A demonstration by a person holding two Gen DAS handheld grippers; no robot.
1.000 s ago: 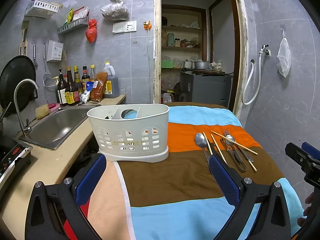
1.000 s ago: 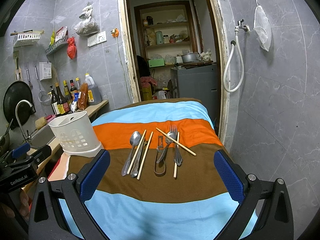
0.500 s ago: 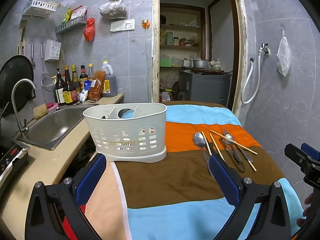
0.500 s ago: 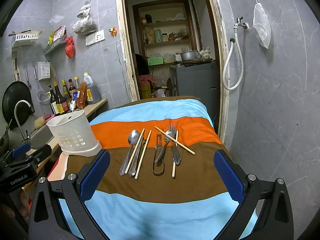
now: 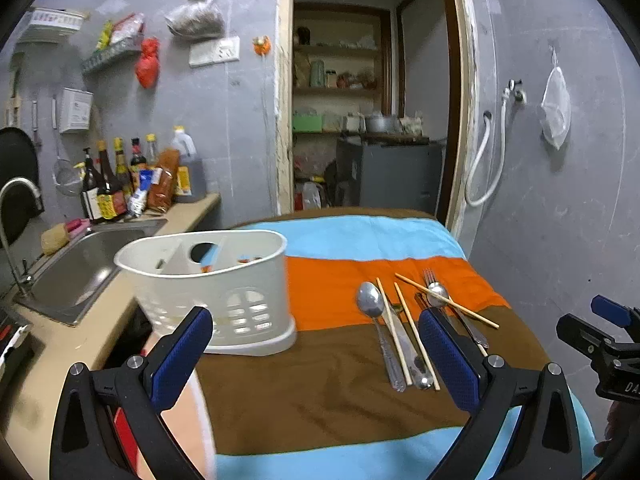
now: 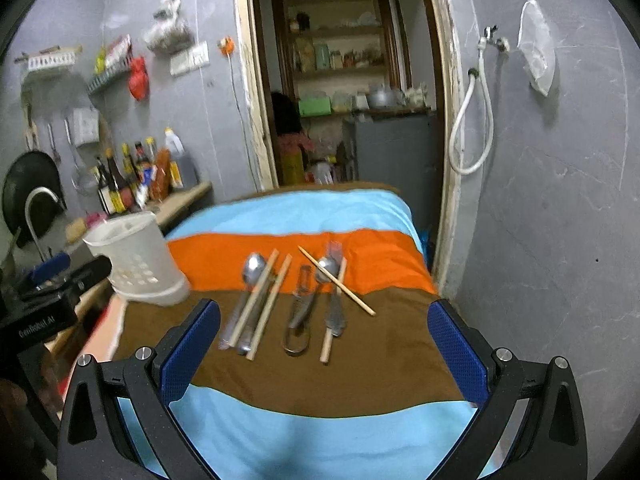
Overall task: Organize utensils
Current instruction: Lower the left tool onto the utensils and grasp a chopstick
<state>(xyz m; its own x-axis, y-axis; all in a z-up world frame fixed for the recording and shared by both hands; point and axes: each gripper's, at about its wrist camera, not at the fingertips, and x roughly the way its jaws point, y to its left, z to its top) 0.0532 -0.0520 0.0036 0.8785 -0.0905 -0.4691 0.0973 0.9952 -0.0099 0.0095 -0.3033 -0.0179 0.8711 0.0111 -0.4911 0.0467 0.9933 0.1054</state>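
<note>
A white plastic utensil caddy [image 5: 224, 296] stands on the striped cloth at the table's left edge; it also shows in the right wrist view [image 6: 136, 260]. Loose utensils lie to its right: a spoon [image 5: 374, 312], wooden chopsticks [image 6: 264, 300], a second spoon [image 6: 326, 268], a fork [image 6: 335, 308] and a metal peeler [image 6: 298, 320]. My left gripper [image 5: 316, 354] is open and empty, above the brown stripe between caddy and utensils. My right gripper [image 6: 324, 348] is open and empty, just short of the utensils.
The table wears a striped cloth [image 6: 320, 380] of blue, orange and brown. A steel sink [image 5: 84, 272] with a tap and sauce bottles [image 5: 120, 188] sit left of the table. A grey wall [image 6: 560, 200] runs close on the right. A doorway [image 5: 360, 120] opens behind.
Both grippers have moved forward towards the utensils, which now look larger and closer. The left gripper has also shifted right, so the caddy sits further left. Both stay open.
</note>
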